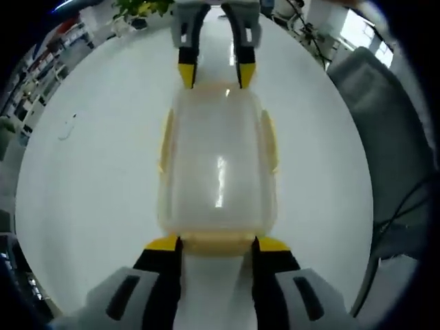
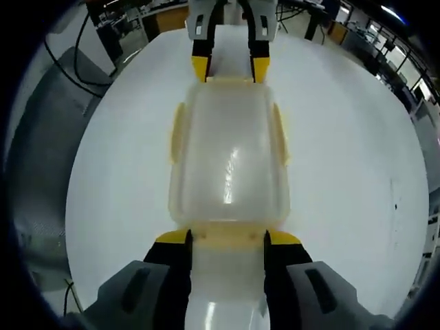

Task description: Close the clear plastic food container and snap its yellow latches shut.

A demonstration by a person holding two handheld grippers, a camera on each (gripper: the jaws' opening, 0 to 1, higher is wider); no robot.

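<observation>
A clear plastic food container (image 1: 218,175) sits on a round white table (image 1: 89,179), with its lid on. Yellow latches run along its long sides; the one on the left in the left gripper view (image 1: 166,141) and the one opposite it (image 1: 269,141) lie flat against the walls.

In the left gripper view, the left hand-held gripper (image 1: 217,243) rises from the bottom edge. Its two yellow-tipped black jaws stand apart, one at each corner of the container's near short end, where a yellow end latch (image 1: 217,242) lies between them. The tips touch or nearly touch the container; whether they press on it cannot be told. At the far short end, the right hand-held gripper (image 1: 216,72) comes in from the top, its jaws also spread, tips at the container's rim.

The right gripper view shows the same arrangement from the opposite end: the right hand-held gripper (image 2: 225,237) open around the near end latch (image 2: 227,235), container (image 2: 228,158) ahead, and the left hand-held gripper (image 2: 229,69) at the far end.
</observation>
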